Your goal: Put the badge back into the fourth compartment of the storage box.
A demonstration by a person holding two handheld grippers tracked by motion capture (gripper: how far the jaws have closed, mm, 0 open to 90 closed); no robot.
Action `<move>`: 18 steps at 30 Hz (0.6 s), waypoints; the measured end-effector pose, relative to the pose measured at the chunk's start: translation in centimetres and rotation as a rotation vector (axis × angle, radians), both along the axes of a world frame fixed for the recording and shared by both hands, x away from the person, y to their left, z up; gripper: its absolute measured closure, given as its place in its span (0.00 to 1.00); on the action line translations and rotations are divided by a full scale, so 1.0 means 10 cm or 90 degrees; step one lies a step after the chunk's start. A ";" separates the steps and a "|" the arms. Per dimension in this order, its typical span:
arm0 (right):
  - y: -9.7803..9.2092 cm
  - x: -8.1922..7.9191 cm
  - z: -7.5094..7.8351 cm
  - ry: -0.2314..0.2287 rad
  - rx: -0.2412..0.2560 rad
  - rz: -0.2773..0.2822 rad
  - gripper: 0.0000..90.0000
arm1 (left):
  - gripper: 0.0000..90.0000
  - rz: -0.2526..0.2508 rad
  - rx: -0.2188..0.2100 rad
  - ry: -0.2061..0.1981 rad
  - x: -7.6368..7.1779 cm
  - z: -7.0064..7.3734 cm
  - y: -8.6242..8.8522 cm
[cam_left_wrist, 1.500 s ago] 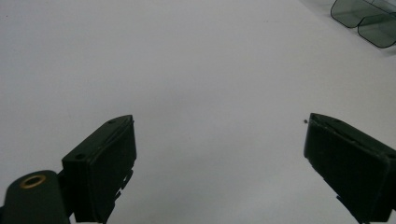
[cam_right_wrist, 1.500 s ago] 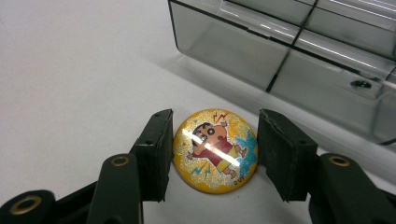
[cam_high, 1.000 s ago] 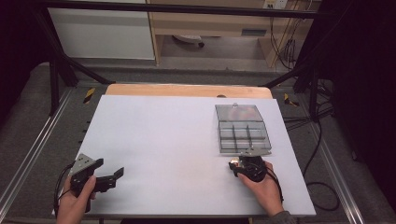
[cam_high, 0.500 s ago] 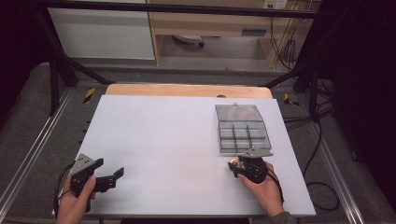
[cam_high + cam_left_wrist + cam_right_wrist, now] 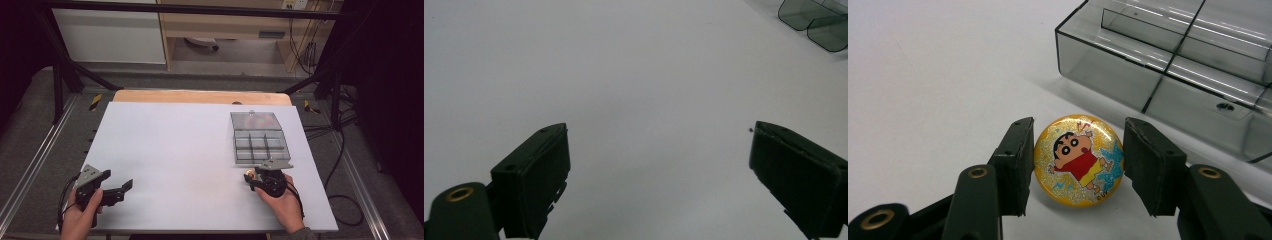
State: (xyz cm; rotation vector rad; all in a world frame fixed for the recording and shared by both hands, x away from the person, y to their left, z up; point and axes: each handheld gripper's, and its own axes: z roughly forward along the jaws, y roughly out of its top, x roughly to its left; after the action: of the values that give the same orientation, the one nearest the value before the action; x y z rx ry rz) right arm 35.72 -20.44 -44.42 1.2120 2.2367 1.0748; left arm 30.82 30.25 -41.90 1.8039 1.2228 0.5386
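The round pin badge lies flat on the white desk between the jaws of the right gripper; the left jaw stands right against its rim, perhaps touching, while the right jaw stands a little clear of it, so the gripper is apart and not clamped on it. In the high view the badge shows as a small golden spot at the tip of the right gripper, just in front of the near edge of the compartment box. That box is of smoky clear plastic, its lid swung back flat behind it, and its compartments, set apart by thin walls, look empty. The badge has a glittery yellow face with a cartoon boy in a red shirt and yellow shorts and a blue star beside him. Well apart at the desk's near left corner, the left gripper rests with its jaws wide apart over bare desk.
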 end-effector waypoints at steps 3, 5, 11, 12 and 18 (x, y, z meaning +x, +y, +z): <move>0.00 -0.01 0.01 -0.006 0.003 0.001 0.53 | 0.11 0.000 0.000 0.000 0.00 0.00 0.00; 0.00 -0.02 0.02 -0.009 0.003 0.003 0.53 | 0.11 0.000 -0.001 0.000 0.00 0.00 0.00; 0.01 -0.03 0.04 -0.020 0.007 0.007 0.53 | 0.11 -0.001 -0.002 -0.001 0.00 0.00 0.00; 0.01 -0.03 0.05 -0.020 0.005 0.008 0.53 | 0.11 -0.002 -0.003 -0.001 0.00 0.00 0.00; 0.03 -0.05 0.07 -0.028 0.009 0.014 0.53 | 0.11 -0.002 0.001 0.000 0.00 0.00 -0.01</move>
State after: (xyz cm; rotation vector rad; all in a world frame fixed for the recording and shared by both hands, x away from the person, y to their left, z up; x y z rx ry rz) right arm 35.25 -20.11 -43.69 1.1605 2.2176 1.1175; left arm 30.85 30.19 -41.92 1.8065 1.2197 0.5368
